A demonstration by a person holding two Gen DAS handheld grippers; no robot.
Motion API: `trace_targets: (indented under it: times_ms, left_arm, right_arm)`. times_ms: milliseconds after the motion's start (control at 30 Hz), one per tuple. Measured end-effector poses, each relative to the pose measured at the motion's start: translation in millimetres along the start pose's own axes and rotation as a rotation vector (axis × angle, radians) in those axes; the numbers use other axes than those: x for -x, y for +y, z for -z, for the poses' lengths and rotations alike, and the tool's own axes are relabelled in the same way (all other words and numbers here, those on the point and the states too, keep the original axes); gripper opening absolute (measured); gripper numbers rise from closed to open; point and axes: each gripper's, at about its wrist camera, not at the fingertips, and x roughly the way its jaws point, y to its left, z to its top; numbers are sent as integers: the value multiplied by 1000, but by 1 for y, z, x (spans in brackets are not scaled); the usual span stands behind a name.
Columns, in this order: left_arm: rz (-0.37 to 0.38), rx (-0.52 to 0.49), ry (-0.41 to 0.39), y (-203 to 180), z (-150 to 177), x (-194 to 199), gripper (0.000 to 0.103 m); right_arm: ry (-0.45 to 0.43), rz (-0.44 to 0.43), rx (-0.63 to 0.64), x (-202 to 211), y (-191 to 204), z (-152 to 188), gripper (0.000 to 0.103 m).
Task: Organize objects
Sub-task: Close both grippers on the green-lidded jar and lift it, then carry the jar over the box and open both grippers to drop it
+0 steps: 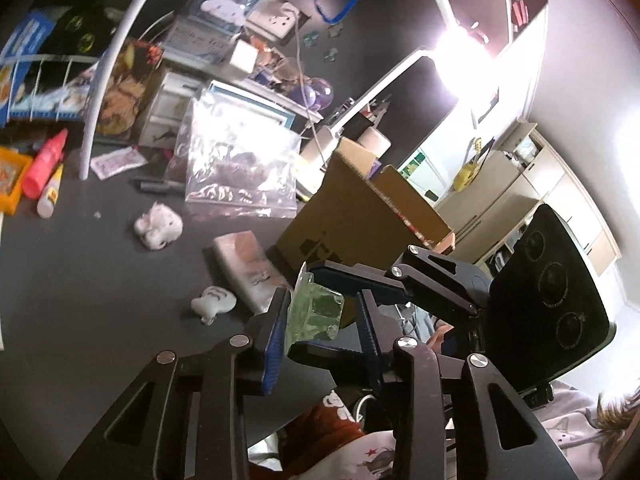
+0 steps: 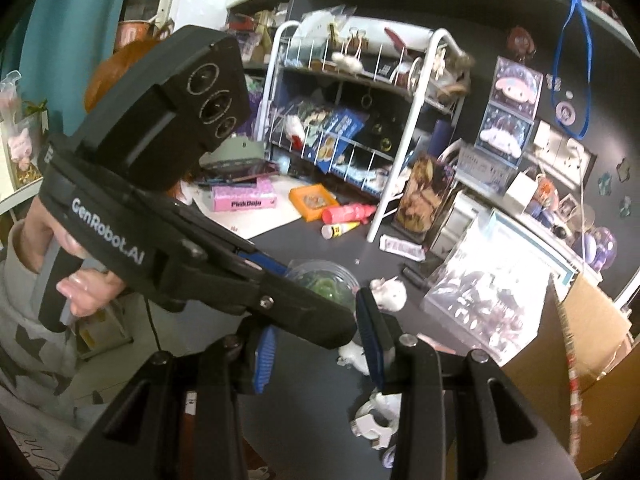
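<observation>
Above the near edge of the dark bench (image 1: 80, 280), your two claws meet over one thing: a small clear plastic container with green contents (image 1: 316, 314). Your left claw (image 1: 320, 336) has its blue-padded fingers spread around the container; whether the pads press its walls you cannot tell. From the left wrist view, your right claw (image 1: 336, 272) reaches in from the right, its fingers lying above and below the container, and whether they clamp it is not clear either. In the right wrist view the same container (image 2: 320, 280) shows as a clear domed piece just past the left device's black body, and your right claw (image 2: 316, 344) stands visibly parted there.

Farther onto the bench lie a white fluffy plush toy (image 1: 158, 226), a white fish-shaped figure (image 1: 214, 304) and a wrapped pinkish flat packet (image 1: 250, 270). A brown cardboard box (image 1: 352, 216) stands at the right edge, and a pink bottle (image 1: 44, 164) lies near the left edge.
</observation>
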Motion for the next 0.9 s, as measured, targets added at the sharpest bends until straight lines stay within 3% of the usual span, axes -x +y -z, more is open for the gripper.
trace_targets:
  times_ms: [333, 567, 900]
  left_arm:
    - [-16, -125, 25, -55, -40, -16, 28]
    - [-3, -215, 82, -100, -74, -55, 28]
    - [25, -253, 259, -135, -103, -137, 28]
  right_arm:
    - [-87, 76, -6, 46, -29, -10, 35]
    - [-115, 155, -61, 81, -71, -8, 35]
    - [-31, 208, -220, 108, -138, 18, 35]
